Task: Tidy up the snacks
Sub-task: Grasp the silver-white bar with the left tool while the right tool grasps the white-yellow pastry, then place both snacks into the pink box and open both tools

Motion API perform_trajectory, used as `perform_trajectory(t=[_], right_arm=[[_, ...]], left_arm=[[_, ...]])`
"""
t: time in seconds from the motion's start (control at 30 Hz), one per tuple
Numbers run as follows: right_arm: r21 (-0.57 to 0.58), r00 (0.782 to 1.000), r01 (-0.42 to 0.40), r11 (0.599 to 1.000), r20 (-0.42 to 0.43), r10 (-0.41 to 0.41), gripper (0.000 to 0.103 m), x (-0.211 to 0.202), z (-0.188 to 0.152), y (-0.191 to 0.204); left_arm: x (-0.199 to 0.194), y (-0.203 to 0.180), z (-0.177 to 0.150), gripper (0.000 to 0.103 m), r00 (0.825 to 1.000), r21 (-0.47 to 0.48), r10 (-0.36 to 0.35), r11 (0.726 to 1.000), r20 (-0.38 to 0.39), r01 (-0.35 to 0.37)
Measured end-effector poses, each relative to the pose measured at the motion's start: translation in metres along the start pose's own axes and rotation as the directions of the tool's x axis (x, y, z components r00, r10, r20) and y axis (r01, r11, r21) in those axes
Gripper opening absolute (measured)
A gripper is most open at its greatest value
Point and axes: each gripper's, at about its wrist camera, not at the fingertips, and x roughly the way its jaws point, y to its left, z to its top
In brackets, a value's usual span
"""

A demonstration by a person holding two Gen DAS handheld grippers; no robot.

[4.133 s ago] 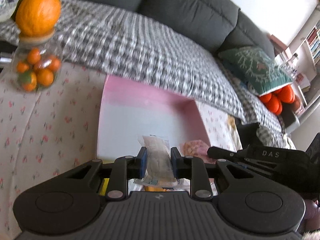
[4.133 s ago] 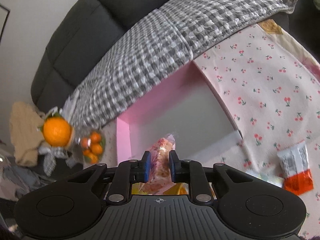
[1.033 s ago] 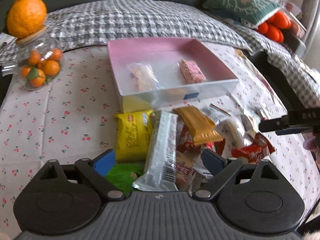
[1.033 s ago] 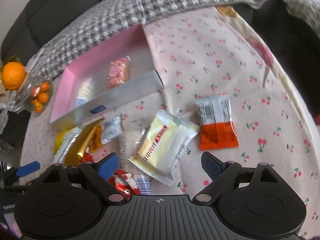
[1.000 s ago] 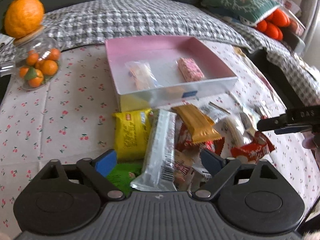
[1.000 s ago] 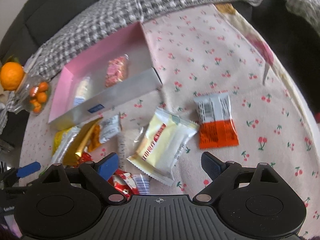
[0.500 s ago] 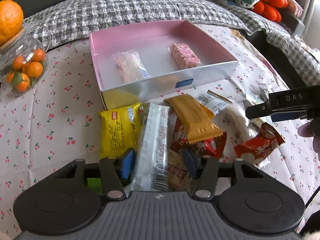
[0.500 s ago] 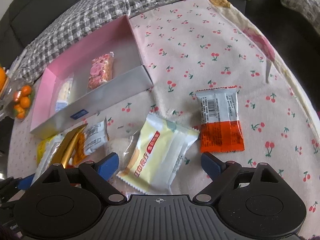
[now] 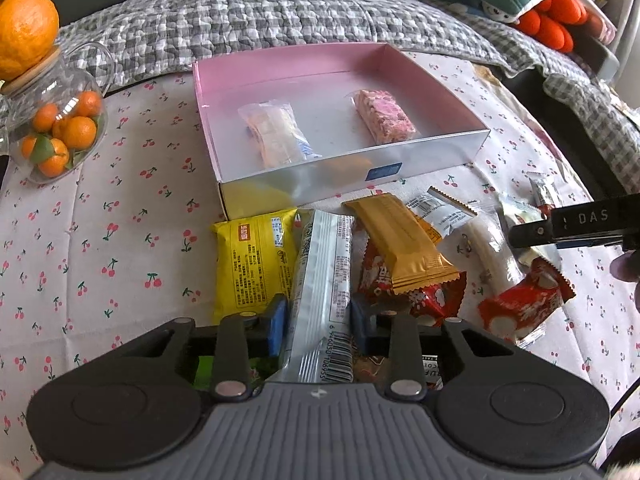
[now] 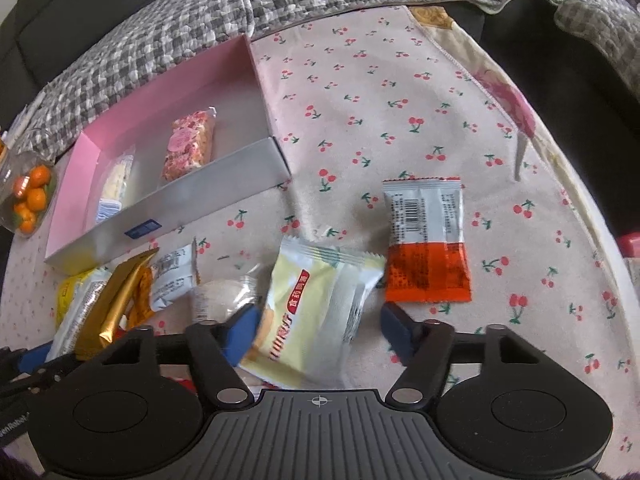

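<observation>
Left gripper (image 9: 318, 322): had narrowed from wide open onto the silver snack bar (image 9: 322, 292), lower centre.
Right gripper (image 10: 318, 330): stayed spread, now straddling the pale yellow packet (image 10: 316, 312).

Both views are fisheye shots taken low over a table with a cherry-print cloth (image 9: 120, 216), each looking forward past its own gripper body at the bottom of the frame. The left wrist view faces the pink box (image 9: 280, 68) almost squarely, box upper centre, sofa beyond. The right wrist view sits probably a little higher and looks obliquely, so the pink box (image 10: 168, 92) lies at upper left. Both share the box, the snack pile (image 9: 400, 248) and the jar of oranges (image 10: 30, 196).
</observation>
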Motion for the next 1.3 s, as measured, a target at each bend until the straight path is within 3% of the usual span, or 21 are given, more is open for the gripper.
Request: perform_trajectory(t=[0.13,0.33,0.9,1.3], right_arm=[[-0.029,1.0,0.015,0.999,0.008,-0.015,0.05,-0.002,-0.002,-0.001],[-0.069,0.999,0.035,0.997,0.022,-0.034,0.047,-0.002,-0.003,0.004],[-0.024,0.996,-0.07,0.997,0.052,0.071,0.047,-0.024,0.008,0.009],[-0.012,0.981,-0.162,0.987,0.103,0.162,0.047,-0.036,0.028,0.026]], left_arm=[[0.0,-0.001,0.0,0.029,1.0,-0.008,0.003,1.0,0.0,-0.003],[-0.001,-0.002,0.001,0.029,1.0,-0.02,0.003,1.0,0.002,-0.003],[-0.023,0.007,0.008,0.028,0.998,-0.082,-0.048,0.995,0.041,0.051],[-0.044,0.02,0.026,0.028,0.988,-0.172,-0.084,0.979,0.127,0.105]])
